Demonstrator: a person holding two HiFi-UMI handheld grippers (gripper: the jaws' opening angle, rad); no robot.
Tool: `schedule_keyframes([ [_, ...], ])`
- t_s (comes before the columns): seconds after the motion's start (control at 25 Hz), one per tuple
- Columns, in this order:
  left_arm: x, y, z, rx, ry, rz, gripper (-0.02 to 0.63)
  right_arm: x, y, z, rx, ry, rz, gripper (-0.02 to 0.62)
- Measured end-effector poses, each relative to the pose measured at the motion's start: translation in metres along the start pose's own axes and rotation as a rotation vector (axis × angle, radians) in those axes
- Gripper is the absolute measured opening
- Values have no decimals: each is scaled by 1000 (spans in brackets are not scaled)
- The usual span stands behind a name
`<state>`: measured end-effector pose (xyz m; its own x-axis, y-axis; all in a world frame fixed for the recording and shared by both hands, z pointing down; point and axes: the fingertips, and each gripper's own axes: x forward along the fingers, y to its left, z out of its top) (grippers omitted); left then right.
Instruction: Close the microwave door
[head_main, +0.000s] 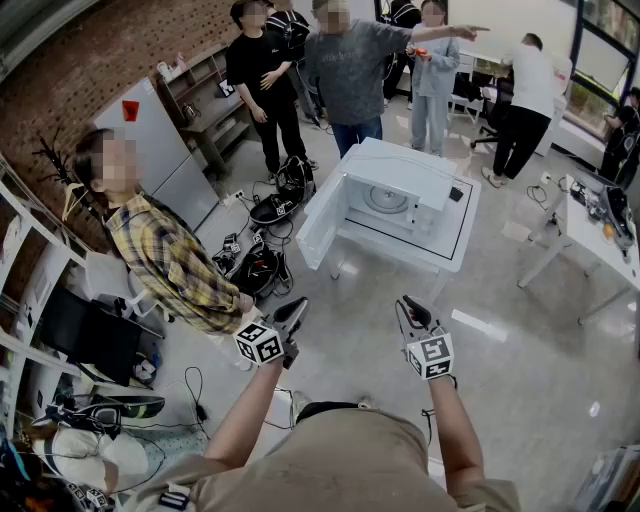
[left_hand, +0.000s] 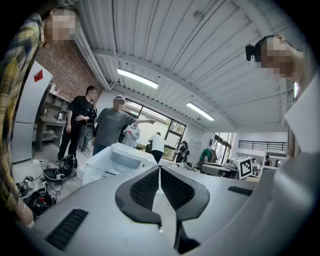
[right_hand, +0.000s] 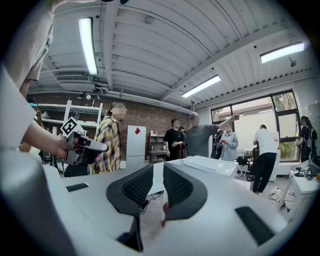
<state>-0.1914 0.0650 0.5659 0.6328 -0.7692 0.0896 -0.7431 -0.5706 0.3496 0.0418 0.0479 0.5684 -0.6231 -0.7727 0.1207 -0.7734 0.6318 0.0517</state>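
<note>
Left gripper (head_main: 297, 308): jaws pressed together at the tips, nothing between them. Held out over the floor, marker cube on the near end. Right gripper (head_main: 410, 304): jaws drawn close with only a thin slit left, nothing in it. Held alongside the left one, near but apart.

Straight ahead of both grippers and well apart from them: the microwave (head_main: 400, 165), white, on a white table (head_main: 462, 235). Touched by neither gripper. Door (head_main: 322, 225) swung wide open on the left gripper's side, standing out past the table's edge. Round turntable (head_main: 385, 200) in plain sight inside the open cavity.

Just beside the left gripper, on its outer side: a person in a yellow plaid shirt (head_main: 175, 265). Ahead and to that same side, on the floor: black bags and cables (head_main: 262, 265).

Beyond the microwave: a group of standing people (head_main: 350, 70), one with an arm stretched out sideways. Far off on the right gripper's outer side: another white table (head_main: 590, 235) with small things on it.
</note>
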Motion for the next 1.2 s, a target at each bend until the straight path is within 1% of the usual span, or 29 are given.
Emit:
schedule_keyframes([
  [0.36,1,-1,1,4,2,-8,6,0,0,2,12,-7,-5,66],
  [0.44,2,-1,0,4,2,-9,5,0,1,3,35,-19,0,66],
  [0.6,-1,-1,-1,1,2,-9,5,-4,5,11,115,-68,38,67],
  [0.8,-2,1,-3,-6,3,-1,5,-2,9,11,92,-59,45,69],
  [1.2,0,-1,-10,-7,3,10,5,-7,6,5,89,-64,50,68],
])
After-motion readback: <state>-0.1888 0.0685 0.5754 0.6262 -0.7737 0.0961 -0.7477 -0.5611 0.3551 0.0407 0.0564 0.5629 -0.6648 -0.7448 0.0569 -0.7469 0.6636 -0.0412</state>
